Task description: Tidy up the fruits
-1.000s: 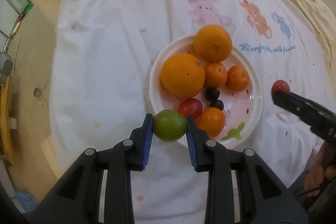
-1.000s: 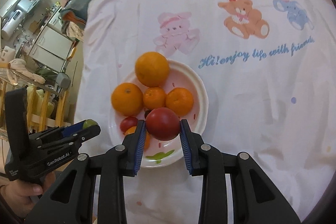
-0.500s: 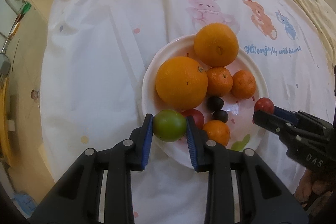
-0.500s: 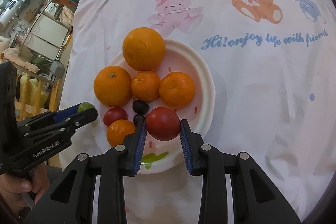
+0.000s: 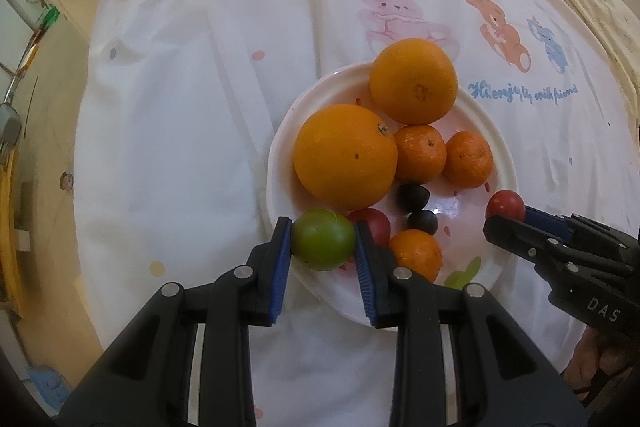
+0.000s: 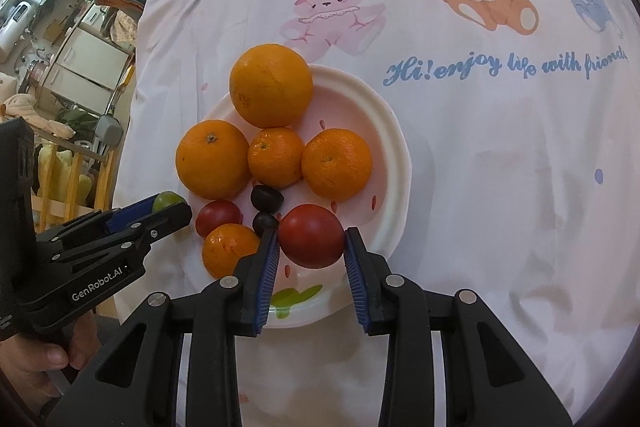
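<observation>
Plate (image 6: 394,131), white, sits on the cartoon-print cloth (image 6: 500,167) as landmark. Left hand-held gripper (image 5: 322,247) is clamped on a green fruit (image 5: 323,245) over the plate's near-left rim. Right hand-held gripper (image 6: 310,247) has a red fruit (image 6: 311,235) between its pads over the plate's near part; jaws have just been opening slightly, pads touching. Oranges (image 6: 271,85), mandarins (image 6: 337,165), dark grapes (image 6: 267,198) lie on the plate.

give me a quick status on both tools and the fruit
Left tool shut on green fruit at plate edge. Right tool around red fruit, easing open. Plate crowded.
</observation>
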